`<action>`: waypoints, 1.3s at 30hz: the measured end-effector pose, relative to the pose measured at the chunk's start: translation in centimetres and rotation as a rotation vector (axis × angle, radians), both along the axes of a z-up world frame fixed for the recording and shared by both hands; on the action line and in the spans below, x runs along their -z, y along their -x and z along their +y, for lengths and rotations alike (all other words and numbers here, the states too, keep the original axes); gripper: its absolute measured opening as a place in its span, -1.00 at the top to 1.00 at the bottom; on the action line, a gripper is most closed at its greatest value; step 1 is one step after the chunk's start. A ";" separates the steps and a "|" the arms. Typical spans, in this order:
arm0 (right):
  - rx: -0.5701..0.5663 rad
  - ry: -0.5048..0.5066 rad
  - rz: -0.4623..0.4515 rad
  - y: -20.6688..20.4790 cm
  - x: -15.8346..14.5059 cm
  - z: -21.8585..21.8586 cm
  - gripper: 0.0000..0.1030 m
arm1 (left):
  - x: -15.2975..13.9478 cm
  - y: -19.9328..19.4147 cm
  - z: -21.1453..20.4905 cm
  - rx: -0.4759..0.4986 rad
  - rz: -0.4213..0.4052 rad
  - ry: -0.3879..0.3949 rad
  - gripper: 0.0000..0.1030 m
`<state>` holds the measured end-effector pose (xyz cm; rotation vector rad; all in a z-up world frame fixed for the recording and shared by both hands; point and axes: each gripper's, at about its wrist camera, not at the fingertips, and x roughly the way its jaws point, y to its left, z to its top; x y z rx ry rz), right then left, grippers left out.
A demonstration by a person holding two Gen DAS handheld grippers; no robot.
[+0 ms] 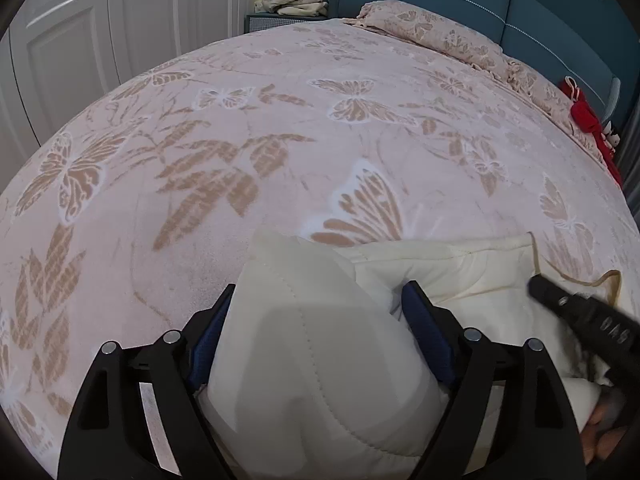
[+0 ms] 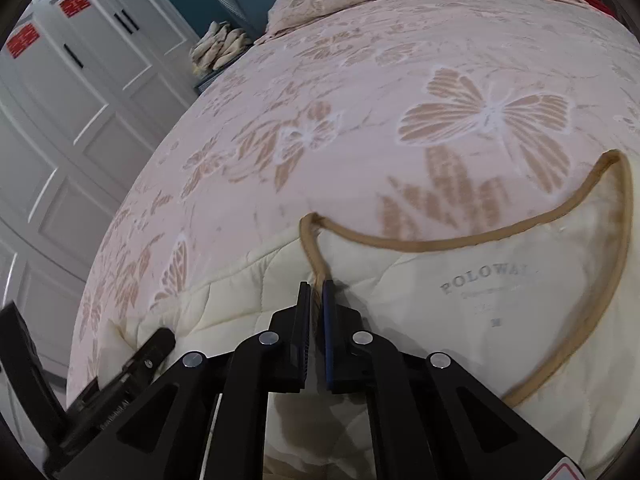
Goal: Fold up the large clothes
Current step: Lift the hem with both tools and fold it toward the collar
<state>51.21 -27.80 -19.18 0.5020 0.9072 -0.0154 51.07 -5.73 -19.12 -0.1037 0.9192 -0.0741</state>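
Where right view shows tan collar trim, left view shows quilted bulk.

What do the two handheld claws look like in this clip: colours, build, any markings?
Both match. The left claw and the right claw have matte black angular linkage arms with triangular cut-outs and round silver pivot bolts. Each finger carries a flat blue pad, ribbed on the right claw. Small pale lettering runs along the black bodies, too blurred to read reliably. A red-and-white sticker corner shows at the right claw's base. No cables or sleeves are visible.
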 end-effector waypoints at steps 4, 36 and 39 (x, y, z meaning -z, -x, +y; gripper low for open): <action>0.099 0.062 -0.087 3.8 -3.3 -3.0 0.83 | -0.1 0.0 -0.3 0.000 -0.002 -0.024 -0.56; 0.303 0.063 0.061 15.2 -0.1 -23.6 1.00 | -1.4 4.1 -28.3 0.458 0.185 0.078 0.88; 0.310 0.119 0.071 15.0 -0.1 -23.0 1.00 | -1.6 4.3 -27.8 0.426 0.163 0.057 0.87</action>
